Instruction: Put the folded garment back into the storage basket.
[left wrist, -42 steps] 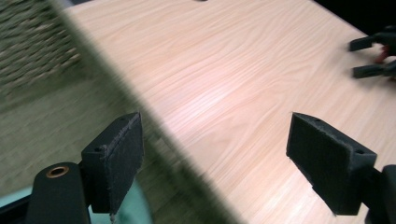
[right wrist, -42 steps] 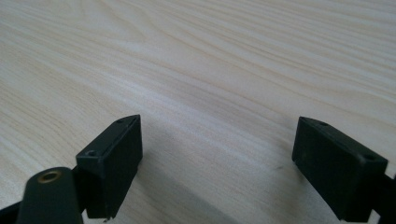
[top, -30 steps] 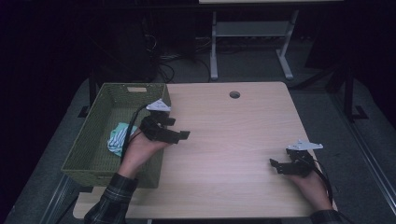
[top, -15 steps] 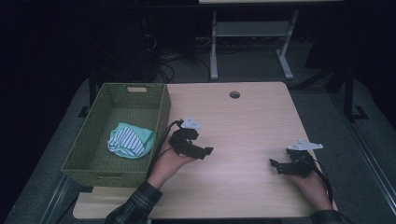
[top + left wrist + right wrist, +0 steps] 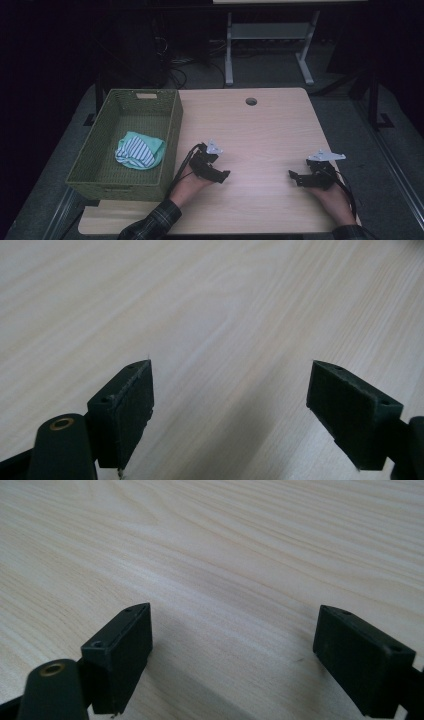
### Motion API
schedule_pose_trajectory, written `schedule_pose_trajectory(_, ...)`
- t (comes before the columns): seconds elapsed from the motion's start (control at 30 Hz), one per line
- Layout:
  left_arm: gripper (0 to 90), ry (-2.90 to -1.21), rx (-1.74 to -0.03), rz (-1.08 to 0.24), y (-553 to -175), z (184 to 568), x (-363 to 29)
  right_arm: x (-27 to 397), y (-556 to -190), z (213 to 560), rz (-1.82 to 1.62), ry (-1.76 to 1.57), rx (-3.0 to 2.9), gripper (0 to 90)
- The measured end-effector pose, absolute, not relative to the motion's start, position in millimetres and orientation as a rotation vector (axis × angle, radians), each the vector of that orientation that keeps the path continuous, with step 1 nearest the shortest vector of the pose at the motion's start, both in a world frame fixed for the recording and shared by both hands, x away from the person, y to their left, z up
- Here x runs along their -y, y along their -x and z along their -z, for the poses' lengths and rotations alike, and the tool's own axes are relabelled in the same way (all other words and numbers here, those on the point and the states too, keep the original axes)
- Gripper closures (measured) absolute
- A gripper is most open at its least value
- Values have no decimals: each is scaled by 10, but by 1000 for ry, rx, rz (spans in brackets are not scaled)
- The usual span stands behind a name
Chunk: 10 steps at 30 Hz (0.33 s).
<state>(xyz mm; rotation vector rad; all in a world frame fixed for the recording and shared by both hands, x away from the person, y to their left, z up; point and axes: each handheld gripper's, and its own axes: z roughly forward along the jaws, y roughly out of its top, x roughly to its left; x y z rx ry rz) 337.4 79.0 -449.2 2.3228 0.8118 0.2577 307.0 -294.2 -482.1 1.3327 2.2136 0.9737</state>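
Note:
A green woven basket [image 5: 172,131] stands at the table's left edge, and a bundle of striped and teal cloth [image 5: 138,151] lies inside it. My left gripper [image 5: 224,175] rests low over the bare wood just right of the basket; it is open, with nothing between its jaws [image 5: 230,405]. My right gripper [image 5: 292,177] sits near the front right of the table, also open and empty [image 5: 232,652], and points left. Both gripper views look down on plain wood grain.
The light wooden table [image 5: 260,130] has a round cable hole [image 5: 251,101] near its far edge. Beyond the table stand a metal desk frame [image 5: 267,45] and loose cables on a dark floor.
My left gripper has moved from over the basket out to the right and toward the front, and now sits low over the table. The cloth lies uncovered in the basket. My right gripper stayed still.

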Motion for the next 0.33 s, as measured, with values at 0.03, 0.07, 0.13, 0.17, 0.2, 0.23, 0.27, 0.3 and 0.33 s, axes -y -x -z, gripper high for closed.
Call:
schedule_pose_trajectory(0.03,179,-2327,-814,-250,-3374,4514,-791,2942,-3070,4822,-974,-1332,-2213,156)
schedule_pose_trajectory(0.07,180,-2328,-818,-249,-3374,4525,-791,2941,-3069,4821,-974,-1333,-2214,156)
schedule_pose_trajectory(0.13,180,-2337,-819,-244,-3371,4546,-792,2942,-3070,4821,-974,-1331,-2214,156)
schedule_pose_trajectory(0.17,179,-2346,-822,-239,-3366,4559,-789,2942,-3070,4822,-975,-1330,-2214,156)
schedule_pose_trajectory(0.2,178,-2348,-821,-241,-3365,4568,-787,2941,-3070,4821,-974,-1329,-2215,156)
schedule_pose_trajectory(0.23,178,-2358,-821,-241,-3367,4575,-787,2942,-3070,4823,-975,-1328,-2215,156)
schedule_pose_trajectory(0.27,178,-2355,-829,-237,-3365,4590,-783,2941,-3069,4822,-975,-1329,-2215,156)
schedule_pose_trajectory(0.3,178,-2358,-831,-232,-3364,4600,-783,2941,-3069,4823,-975,-1327,-2215,156)
schedule_pose_trajectory(0.33,178,-2363,-831,-230,-3363,4615,-780,2941,-3069,4821,-975,-1329,-2216,155)
